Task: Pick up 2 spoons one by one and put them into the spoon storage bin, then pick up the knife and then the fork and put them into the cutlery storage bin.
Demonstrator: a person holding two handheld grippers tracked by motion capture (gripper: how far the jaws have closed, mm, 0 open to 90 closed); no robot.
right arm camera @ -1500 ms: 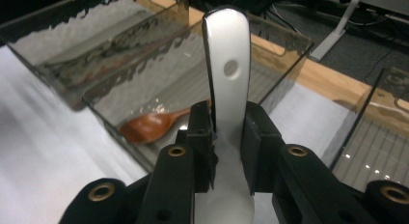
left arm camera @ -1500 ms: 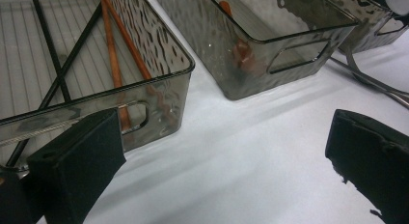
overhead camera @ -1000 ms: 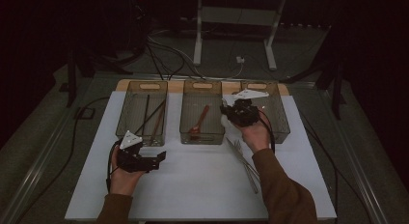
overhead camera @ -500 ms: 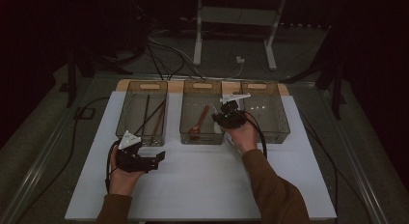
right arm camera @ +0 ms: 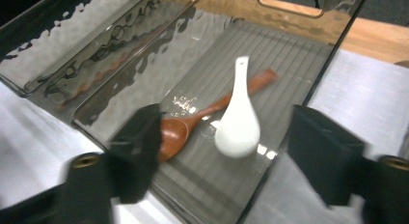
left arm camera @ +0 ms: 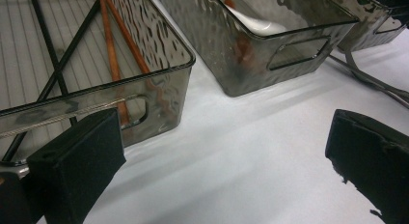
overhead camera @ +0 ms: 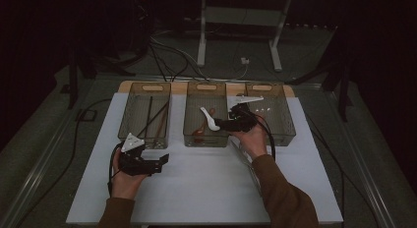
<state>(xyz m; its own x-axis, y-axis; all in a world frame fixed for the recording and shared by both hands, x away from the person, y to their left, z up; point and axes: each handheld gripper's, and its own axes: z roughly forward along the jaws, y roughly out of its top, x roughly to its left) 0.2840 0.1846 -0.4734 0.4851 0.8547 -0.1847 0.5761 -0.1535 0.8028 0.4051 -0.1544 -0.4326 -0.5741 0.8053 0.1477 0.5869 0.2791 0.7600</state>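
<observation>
Over the middle bin (overhead camera: 206, 134) our right gripper (right arm camera: 226, 151) has just been spreading its jaws, nothing between them; the white spoon (right arm camera: 238, 120) lies inside across the wooden spoon (right arm camera: 193, 125); release looks done; next, we judge, withdraw and fetch another utensil.

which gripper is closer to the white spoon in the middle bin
Right. The right gripper hangs at the middle bin, jaws open, just opened, with the white spoon lying under them. The left gripper rests on the table short of the left bin.
</observation>
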